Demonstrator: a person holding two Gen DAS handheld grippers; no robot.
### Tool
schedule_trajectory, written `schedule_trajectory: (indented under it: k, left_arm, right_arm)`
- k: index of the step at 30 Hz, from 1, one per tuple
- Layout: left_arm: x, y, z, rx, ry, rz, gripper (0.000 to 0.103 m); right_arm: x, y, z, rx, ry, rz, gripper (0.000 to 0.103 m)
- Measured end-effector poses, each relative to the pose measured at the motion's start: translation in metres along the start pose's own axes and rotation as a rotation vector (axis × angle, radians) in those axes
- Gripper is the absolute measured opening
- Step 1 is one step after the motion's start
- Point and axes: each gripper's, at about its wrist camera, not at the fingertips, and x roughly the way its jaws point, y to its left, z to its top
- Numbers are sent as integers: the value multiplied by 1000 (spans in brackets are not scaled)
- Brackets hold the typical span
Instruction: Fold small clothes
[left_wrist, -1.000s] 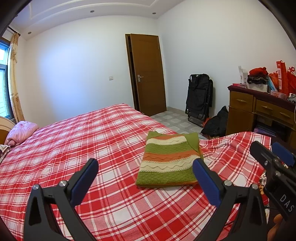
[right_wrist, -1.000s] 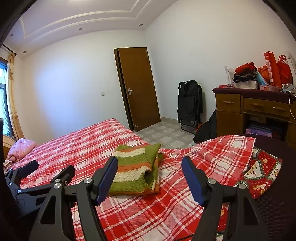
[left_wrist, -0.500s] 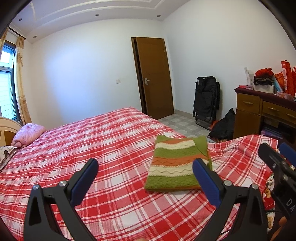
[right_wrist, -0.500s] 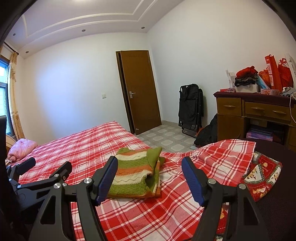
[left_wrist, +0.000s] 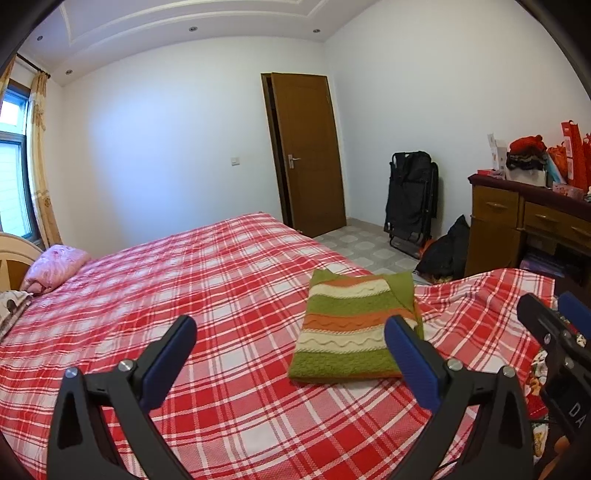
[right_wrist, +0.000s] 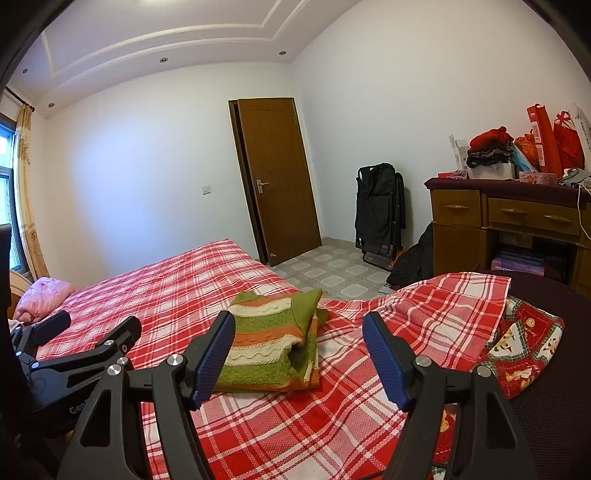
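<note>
A folded knit sweater (left_wrist: 354, 328) with green, orange and cream stripes lies flat on the red plaid bed cover (left_wrist: 207, 295); it also shows in the right wrist view (right_wrist: 269, 343). My left gripper (left_wrist: 290, 336) is open and empty, held above the bed, back from the sweater. My right gripper (right_wrist: 299, 347) is open and empty, also held back from the sweater, with its left finger in front of the sweater's near corner. The right gripper shows at the right edge of the left wrist view (left_wrist: 554, 332).
A pink folded garment (left_wrist: 55, 267) lies by the headboard at the far left. A wooden dresser (right_wrist: 506, 225) with bags on top stands at the right. A folded black chair (right_wrist: 380, 214) leans by the brown door (right_wrist: 277, 177). A red patterned cloth (right_wrist: 524, 350) lies at the bed's right corner.
Both grippers have drawn back and risen a little from the sweater, which looks farther away now. The sweater has not moved. Both stay open.
</note>
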Motion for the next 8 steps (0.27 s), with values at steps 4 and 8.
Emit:
schedule_trajectory:
  k: [4,8]
  left_arm:
    - [0,3,-1,-22,2,-18,103]
    - [0,1,-2,-6,-3,-6,103]
  right_arm:
    - [3,-1,-2,6,14,6,72]
    - [5,-2,-3,11,23,5,72]
